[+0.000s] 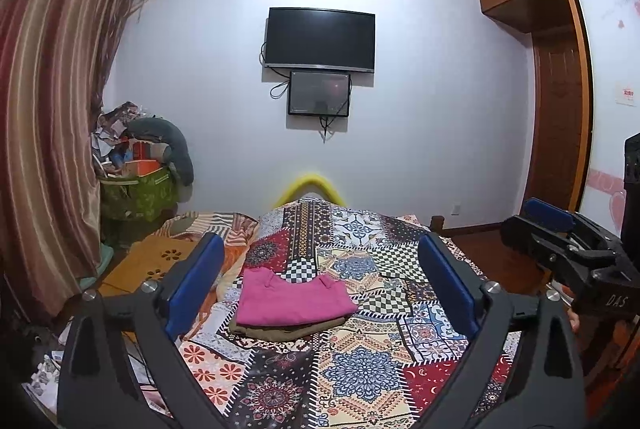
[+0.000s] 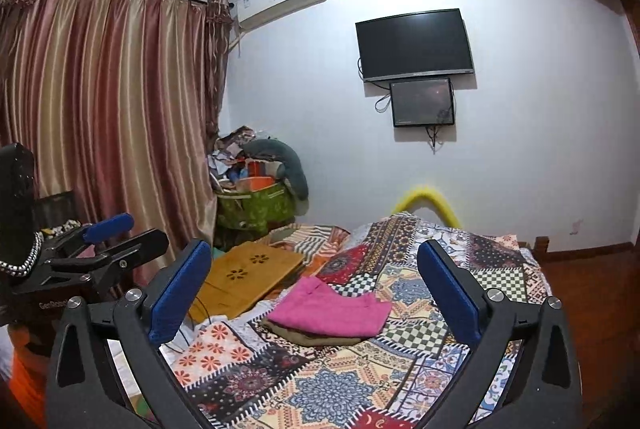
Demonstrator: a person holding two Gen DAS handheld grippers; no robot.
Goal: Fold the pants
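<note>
Both jaws are spread wide with nothing held by the black, blue-padded left gripper (image 1: 320,269) and right gripper (image 2: 314,277); just ahead, folded pink fabric pants (image 1: 294,299) are stacked on olive folded cloth (image 1: 288,329) upon the patchwork bedspread (image 1: 360,369)

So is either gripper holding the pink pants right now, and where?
Nothing is held. The left gripper and right gripper are open, and the folded pink pants lie on the bed.
</note>
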